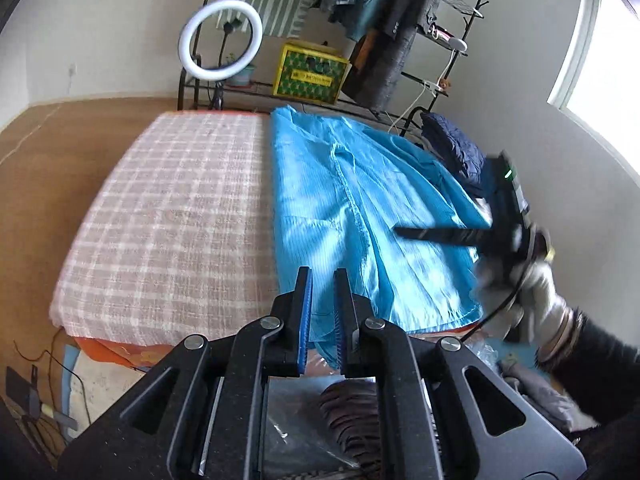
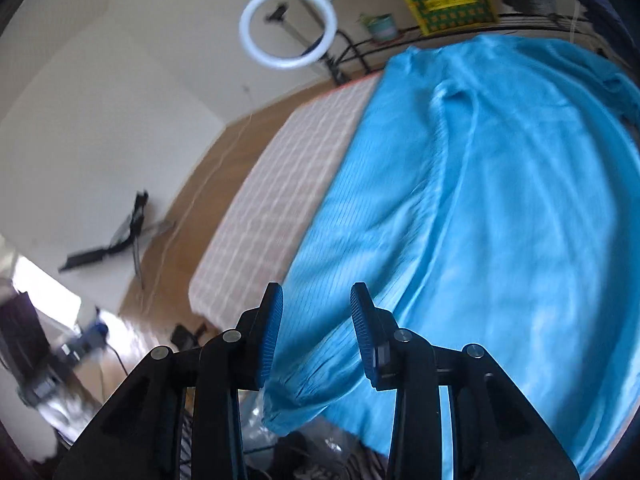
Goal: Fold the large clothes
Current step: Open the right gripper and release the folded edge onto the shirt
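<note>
Garment under inspection: one large blue shirt (image 1: 360, 216) lies spread on the right half of a bed with a pink checked cover (image 1: 172, 220); its placket runs lengthwise down the middle, and its near hem reaches the foot of the bed, with a corner of cloth hanging over that edge.

Left hand-held gripper (image 1: 323, 304), in its own wrist view: fingers stand a narrow way apart at the near hem of the shirt; blue cloth shows in the gap between the pads, but whether they pinch it cannot be told.

Right hand-held gripper (image 2: 316, 320), in its own wrist view: fingers spread wide over the left edge of the shirt (image 2: 480, 220); a rumpled fold of cloth sits low between the fingers, not clamped; this view is blurred. From the left wrist view the same tool (image 1: 436, 236) appears at the shirt's right side, held in a light-gloved hand (image 1: 532, 292), one dark finger reaching across the cloth.

Surroundings: lit ring light (image 1: 220, 40) on a stand beyond the bed head; yellow-green patterned box (image 1: 310, 74) on a low black metal rack; dark clothes (image 1: 392, 28) hanging above that rack; navy quilted item (image 1: 456, 152) by the bed's far right corner; wooden floor (image 1: 48, 152) to the left of the bed.
</note>
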`<state>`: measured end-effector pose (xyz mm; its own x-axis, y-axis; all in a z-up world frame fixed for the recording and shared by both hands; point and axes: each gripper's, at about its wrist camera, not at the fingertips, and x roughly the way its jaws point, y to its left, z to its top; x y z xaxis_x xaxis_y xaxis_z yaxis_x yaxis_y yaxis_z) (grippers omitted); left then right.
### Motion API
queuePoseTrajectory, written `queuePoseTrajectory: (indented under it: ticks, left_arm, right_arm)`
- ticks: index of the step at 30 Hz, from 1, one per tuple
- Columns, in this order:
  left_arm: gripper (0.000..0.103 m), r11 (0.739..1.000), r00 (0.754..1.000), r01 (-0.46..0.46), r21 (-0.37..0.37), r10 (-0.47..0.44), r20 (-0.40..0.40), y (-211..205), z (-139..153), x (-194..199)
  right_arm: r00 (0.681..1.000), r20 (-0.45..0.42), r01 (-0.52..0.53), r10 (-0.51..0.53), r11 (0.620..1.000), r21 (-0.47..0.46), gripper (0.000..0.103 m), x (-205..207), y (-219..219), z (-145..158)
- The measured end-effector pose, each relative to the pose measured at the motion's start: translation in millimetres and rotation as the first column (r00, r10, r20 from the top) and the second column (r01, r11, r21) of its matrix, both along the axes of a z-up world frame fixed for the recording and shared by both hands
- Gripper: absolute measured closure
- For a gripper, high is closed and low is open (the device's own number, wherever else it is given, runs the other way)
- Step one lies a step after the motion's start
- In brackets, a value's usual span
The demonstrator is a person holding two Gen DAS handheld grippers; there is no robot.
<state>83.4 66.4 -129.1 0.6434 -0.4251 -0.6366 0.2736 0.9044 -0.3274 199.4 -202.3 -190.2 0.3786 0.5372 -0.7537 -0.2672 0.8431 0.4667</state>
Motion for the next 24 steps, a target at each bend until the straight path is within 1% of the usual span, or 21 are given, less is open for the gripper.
queuePoseTrajectory:
  ticks: [2,4,5,7,8,11,13,15,18,19,20,21,22,24]
  left_arm:
    - [0.095,1.000,0.999,0.018,-0.002,-0.018,-0.040,-6.0,-13.3,10.0]
    - [0.095,0.999,0.996,0.038,0.009,-0.037,-0.081,-14.4,-29.0,20.6]
    - [0.095,0.999,0.994,0.043,0.011,-0.042,-0.104,-17.8,-36.4,23.8]
    - [0.095,0.998,0.988,0.056,0.003,-0.055,-0.147,-24.3,-49.1,31.4]
    - [0.095,0.998,0.984,0.063,-0.002,-0.063,-0.167,-28.5,-56.8,36.2]
    - [0.095,0.997,0.975,0.082,0.004,-0.080,-0.206,-41.9,-73.7,46.9]
    - [0.095,0.996,0.971,0.090,-0.002,-0.088,-0.222,-50.8,-81.1,51.3]
    - [0.095,0.995,0.970,0.095,-0.013,-0.096,-0.223,-61.1,-84.1,51.5]
    - [0.095,0.994,0.974,0.109,-0.016,-0.110,-0.197,-79.4,-81.4,46.3]
    - [0.095,0.993,0.975,0.116,-0.017,-0.117,-0.188,-87.0,-79.8,44.4]
    - [0.095,0.992,0.976,0.124,-0.024,-0.127,-0.180,-94.1,-77.1,42.5]
    - [0.095,0.991,0.976,0.133,-0.030,-0.136,-0.171,-100.3,-75.0,41.2]
    - [0.095,0.990,0.976,0.139,-0.034,-0.142,-0.164,-106.6,-72.2,39.9]
    - [0.094,0.988,0.977,0.146,-0.040,-0.151,-0.151,-123.1,-65.9,35.4]
  right_arm:
    - [0.999,-0.039,-0.025,0.024,0.999,-0.041,0.068,-3.4,16.4,-23.7]
    - [0.996,-0.082,-0.055,0.047,0.995,-0.088,0.068,-9.5,22.7,-46.0]
    - [0.994,-0.099,-0.069,0.055,0.988,-0.140,0.068,-13.8,23.8,-56.5]
    - [0.994,-0.097,-0.070,0.045,0.961,-0.268,0.069,-24.3,20.3,-69.7]
    - [0.996,-0.079,-0.066,0.045,0.956,-0.284,0.072,-29.4,15.9,-71.0]
    - [0.997,-0.075,-0.014,-0.005,0.969,-0.248,0.072,-37.8,-1.9,-67.7]
    - [0.998,-0.051,0.014,-0.024,0.983,-0.181,0.071,-47.8,-12.0,-58.5]
    - [0.999,-0.021,0.038,-0.041,0.990,-0.136,0.071,-60.2,-25.2,-45.4]
    - [0.996,0.051,0.078,-0.072,0.988,-0.135,0.070,-80.8,-50.5,-24.3]
    - [0.994,0.072,0.097,-0.088,0.986,-0.139,0.067,-88.0,-62.1,-18.3]
    - [0.990,0.088,0.120,-0.108,0.983,-0.141,0.059,-95.5,-73.8,-12.5]
    - [0.986,0.104,0.146,-0.132,0.979,-0.142,0.056,-101.4,-85.2,-8.8]
    - [0.979,0.124,0.179,-0.162,0.974,-0.141,0.054,-106.0,-100.3,-4.7]
    - [0.963,0.148,0.245,-0.223,0.958,-0.147,0.054,-113.1,-130.2,0.6]
